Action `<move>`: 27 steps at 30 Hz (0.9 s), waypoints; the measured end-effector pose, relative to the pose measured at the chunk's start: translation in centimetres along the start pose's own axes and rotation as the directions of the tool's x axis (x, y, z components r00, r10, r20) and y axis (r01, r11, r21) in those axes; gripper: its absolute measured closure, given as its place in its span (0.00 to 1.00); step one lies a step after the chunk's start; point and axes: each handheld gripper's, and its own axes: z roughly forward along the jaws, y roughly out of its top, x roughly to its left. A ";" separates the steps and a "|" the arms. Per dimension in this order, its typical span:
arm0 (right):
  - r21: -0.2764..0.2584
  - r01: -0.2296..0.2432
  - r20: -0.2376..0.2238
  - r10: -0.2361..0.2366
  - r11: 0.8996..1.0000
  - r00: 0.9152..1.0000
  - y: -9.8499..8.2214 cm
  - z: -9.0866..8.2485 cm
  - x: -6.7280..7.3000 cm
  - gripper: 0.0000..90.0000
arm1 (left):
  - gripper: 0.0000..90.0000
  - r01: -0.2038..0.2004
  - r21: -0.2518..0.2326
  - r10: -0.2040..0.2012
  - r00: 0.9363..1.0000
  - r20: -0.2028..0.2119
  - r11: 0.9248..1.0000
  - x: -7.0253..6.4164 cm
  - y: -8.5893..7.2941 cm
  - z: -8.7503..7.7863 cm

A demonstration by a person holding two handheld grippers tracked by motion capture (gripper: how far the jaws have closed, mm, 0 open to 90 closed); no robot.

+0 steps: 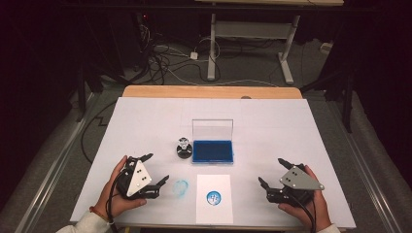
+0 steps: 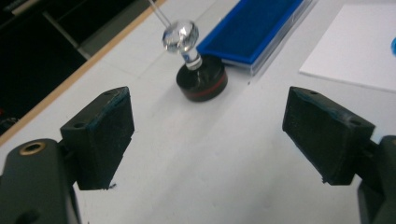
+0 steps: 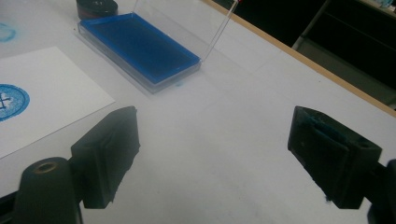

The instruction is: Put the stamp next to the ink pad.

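A round black stamp (image 1: 183, 148) (image 2: 198, 70) with a clear knob handle stands upright just left of a blue ink pad (image 1: 213, 151) (image 2: 254, 29) (image 3: 137, 46) whose clear lid (image 1: 212, 130) is raised. A white paper sheet (image 1: 214, 197) (image 2: 355, 44) (image 3: 44, 93) near the front edge bears a round blue print (image 1: 214, 197) (image 3: 10, 101). My left gripper (image 1: 156, 170) (image 2: 208, 137) rests open at the front left, aimed at the stamp, with nothing between its jaws. My right gripper (image 1: 273, 171) (image 3: 212, 156) sits open at the front right, holding nothing.
A blue ink smudge (image 1: 180, 187) marks the white table cover (image 1: 291, 131) left of the paper. The wooden table edge (image 1: 211, 91) runs along the back. Beyond it, cables and a desk frame (image 1: 250, 43) stand on the floor.
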 end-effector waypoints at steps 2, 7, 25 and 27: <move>0.001 -0.001 0.002 0.001 1.000 1.000 -0.1 0.0 -0.1 0.19 | 0.18 0.015 0.019 -0.015 1.000 0.009 1.000 0.1 -0.8 -0.1; 0.012 -0.004 0.007 0.004 1.000 1.000 -0.4 0.1 -0.1 0.19 | 0.18 0.033 0.070 -0.034 0.999 0.012 0.997 0.1 -2.6 -0.3; 0.004 0.008 0.020 -0.008 1.000 1.000 -0.2 -0.2 0.0 0.19 | 0.18 0.056 0.066 -0.058 0.998 0.029 0.996 -0.5 -2.8 -0.7; 0.004 0.012 0.019 -0.012 1.000 1.000 -0.2 -0.2 0.1 0.19 | 0.18 0.058 0.061 -0.060 0.998 0.025 0.996 -0.4 -2.8 -0.8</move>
